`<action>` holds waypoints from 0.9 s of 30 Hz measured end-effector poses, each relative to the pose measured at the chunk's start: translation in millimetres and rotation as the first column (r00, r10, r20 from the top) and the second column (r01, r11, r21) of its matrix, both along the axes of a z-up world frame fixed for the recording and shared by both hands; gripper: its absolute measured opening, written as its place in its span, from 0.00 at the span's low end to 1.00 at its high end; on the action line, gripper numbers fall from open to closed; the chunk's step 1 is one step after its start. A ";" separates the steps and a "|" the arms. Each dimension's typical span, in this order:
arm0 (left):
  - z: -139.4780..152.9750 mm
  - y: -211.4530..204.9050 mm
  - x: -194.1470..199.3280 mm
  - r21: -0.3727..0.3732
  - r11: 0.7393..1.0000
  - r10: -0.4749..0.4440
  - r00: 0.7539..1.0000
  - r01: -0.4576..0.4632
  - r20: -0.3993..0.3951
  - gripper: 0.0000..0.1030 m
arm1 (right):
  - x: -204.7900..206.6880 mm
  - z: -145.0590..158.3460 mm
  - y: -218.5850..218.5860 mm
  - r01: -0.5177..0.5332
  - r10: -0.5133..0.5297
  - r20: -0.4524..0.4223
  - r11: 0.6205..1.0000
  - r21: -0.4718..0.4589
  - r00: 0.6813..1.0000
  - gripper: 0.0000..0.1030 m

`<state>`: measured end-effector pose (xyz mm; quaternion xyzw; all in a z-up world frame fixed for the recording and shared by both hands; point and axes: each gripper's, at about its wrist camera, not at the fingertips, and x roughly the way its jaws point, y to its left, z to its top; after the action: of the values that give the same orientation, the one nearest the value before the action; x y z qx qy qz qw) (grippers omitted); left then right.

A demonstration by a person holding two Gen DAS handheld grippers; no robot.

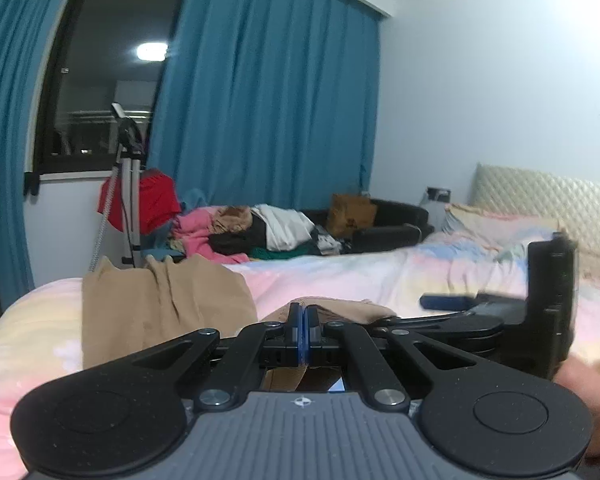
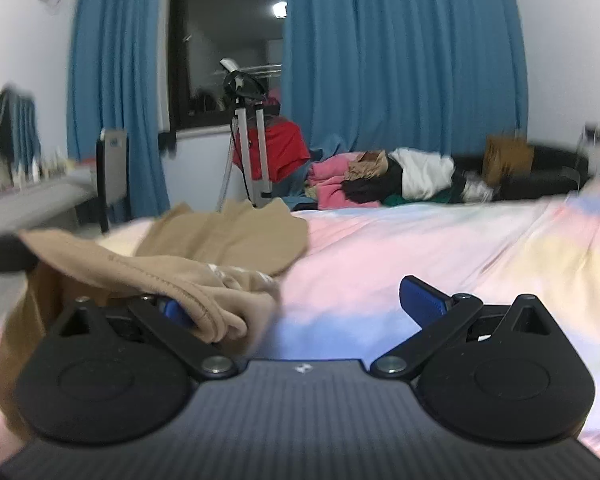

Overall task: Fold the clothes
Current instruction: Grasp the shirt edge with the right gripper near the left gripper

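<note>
Left wrist view: the tan garment (image 1: 160, 304) lies on the bed (image 1: 360, 276) near its foot edge, one fold pinched in the left tongs (image 1: 303, 320), blue pads pressed together. To fold well, I'd carry that edge over evenly and keep the cloth taut before letting go. Right wrist view alone shows the right tongs (image 2: 300, 304) spread wide, cloth draped over the left pad but not clamped, plus a desk beyond the bed. Only the left view shows the headboard (image 1: 548, 196) and pillow.
</note>
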<state>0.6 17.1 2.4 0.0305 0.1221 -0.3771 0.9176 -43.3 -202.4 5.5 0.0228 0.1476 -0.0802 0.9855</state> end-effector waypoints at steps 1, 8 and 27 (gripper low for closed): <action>-2.2 -2.4 0.1 0.009 1.000 -0.005 1.000 0.005 -0.002 0.01 | 2.2 -3.3 -2.6 -0.031 0.030 -0.042 0.999 -0.041 0.999 1.00; -14.3 -5.3 10.1 0.023 1.000 0.013 1.000 -0.013 -0.024 0.01 | 19.3 -32.1 -7.6 -0.089 0.051 -0.293 0.989 -0.117 0.955 1.00; -40.1 -24.2 19.8 0.211 0.975 0.069 0.998 -0.068 0.003 0.12 | 19.7 -40.8 12.6 -0.083 0.079 -0.082 0.995 -0.053 0.993 0.11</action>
<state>20.4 -7.1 -37.6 0.1227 0.1645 -0.3304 0.9213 -23.6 -189.9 -35.4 -0.0144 0.1853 -0.0451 0.9815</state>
